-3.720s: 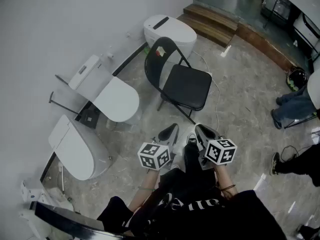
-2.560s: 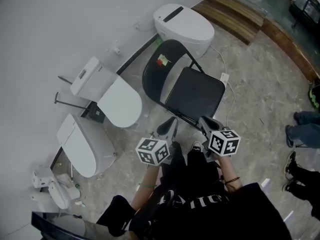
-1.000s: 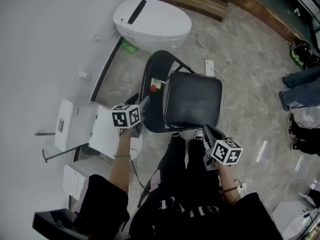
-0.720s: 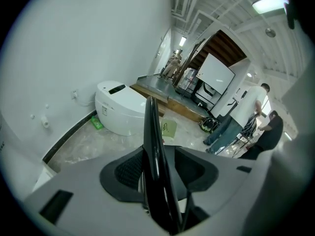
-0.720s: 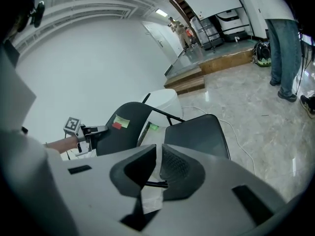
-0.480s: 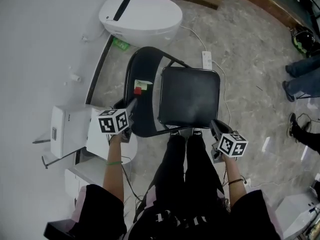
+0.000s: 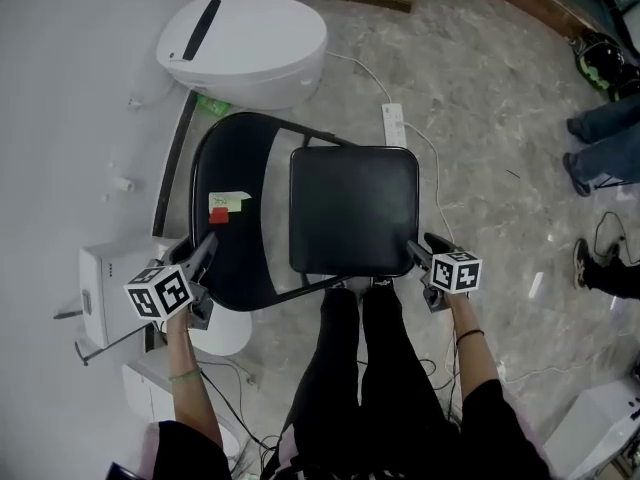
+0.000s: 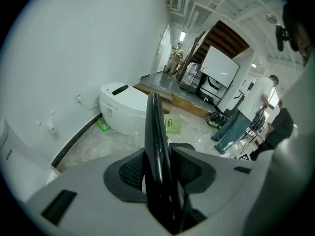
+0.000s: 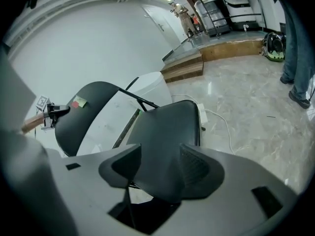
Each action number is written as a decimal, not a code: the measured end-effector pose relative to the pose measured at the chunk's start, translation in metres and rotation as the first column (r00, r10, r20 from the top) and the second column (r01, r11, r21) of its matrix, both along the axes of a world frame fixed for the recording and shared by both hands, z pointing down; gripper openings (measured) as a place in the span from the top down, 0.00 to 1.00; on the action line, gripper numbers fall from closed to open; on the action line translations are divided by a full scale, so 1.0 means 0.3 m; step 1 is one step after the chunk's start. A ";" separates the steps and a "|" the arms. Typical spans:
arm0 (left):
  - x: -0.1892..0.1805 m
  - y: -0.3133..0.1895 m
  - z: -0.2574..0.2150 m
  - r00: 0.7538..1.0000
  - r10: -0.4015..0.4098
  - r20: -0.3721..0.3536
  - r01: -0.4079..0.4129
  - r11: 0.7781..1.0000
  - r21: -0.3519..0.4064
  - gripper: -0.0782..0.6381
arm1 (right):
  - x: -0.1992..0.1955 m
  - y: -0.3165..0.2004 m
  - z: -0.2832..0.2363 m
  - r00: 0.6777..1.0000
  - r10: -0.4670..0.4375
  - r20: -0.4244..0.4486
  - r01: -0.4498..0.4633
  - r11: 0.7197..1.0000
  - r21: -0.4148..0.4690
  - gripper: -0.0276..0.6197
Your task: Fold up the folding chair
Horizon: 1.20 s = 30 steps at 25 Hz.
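Note:
The black folding chair stands open, its seat point(image 7: 353, 211) in the middle of the head view and its rounded backrest point(image 7: 225, 218) to the left, with a yellow note point(image 7: 228, 202) stuck on it. My left gripper point(image 7: 205, 253) is at the backrest's top edge. In the left gripper view that edge point(image 8: 155, 132) stands on end between the closing jaws of the left gripper point(image 8: 160, 168), with a sliver of gap left. My right gripper point(image 7: 418, 253) is at the seat's near right corner, jaws opening. The seat point(image 9: 165, 127) lies between the right gripper point(image 9: 160, 166) jaws, unclamped.
A white toilet point(image 7: 245, 43) stands behind the chair by the wall. A power strip point(image 7: 393, 123) and its cable lie on the marble floor. More white toilets point(image 7: 100, 288) stand at the left. Bystanders' legs point(image 7: 600, 138) are at the right. My own legs point(image 7: 360, 368) are just before the seat.
The right gripper has dropped to the seat's near right corner and opened. The left gripper has slid a little along the backrest's rim, its jaws narrowing around it.

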State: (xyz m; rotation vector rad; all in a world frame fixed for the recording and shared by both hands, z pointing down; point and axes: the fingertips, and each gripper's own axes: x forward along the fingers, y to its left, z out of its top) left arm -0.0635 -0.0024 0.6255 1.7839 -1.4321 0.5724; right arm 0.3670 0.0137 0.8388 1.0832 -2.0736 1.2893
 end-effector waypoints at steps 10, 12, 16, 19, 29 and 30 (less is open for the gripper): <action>0.011 -0.019 0.008 0.998 -0.003 0.057 0.001 0.999 0.045 0.67 | 0.059 -0.128 0.354 0.996 -0.089 0.008 0.089 0.990 -0.112 0.53; 0.012 -0.022 0.013 0.998 -0.005 0.065 0.002 0.999 0.049 0.67 | 0.078 -0.142 0.424 0.996 -0.090 -0.015 0.087 0.987 -0.132 0.52; 0.011 -0.023 0.019 0.998 -0.007 0.070 0.004 0.999 0.050 0.67 | 0.070 -0.169 0.502 0.997 -0.029 0.072 0.041 0.984 -0.176 0.52; 0.014 -0.021 0.015 0.998 -0.007 0.070 0.003 0.999 0.054 0.67 | 0.041 -0.165 0.533 0.992 -0.055 0.116 0.076 0.980 -0.185 0.52; 0.052 -0.044 0.017 0.998 0.012 0.063 -0.014 1.000 0.027 0.68 | 0.017 -0.172 0.590 0.947 0.001 0.323 0.094 0.956 -0.279 0.43; 0.052 -0.042 0.018 0.998 0.016 0.060 -0.018 0.999 0.027 0.68 | 0.010 -0.167 0.590 0.935 0.015 0.354 0.094 0.953 -0.288 0.43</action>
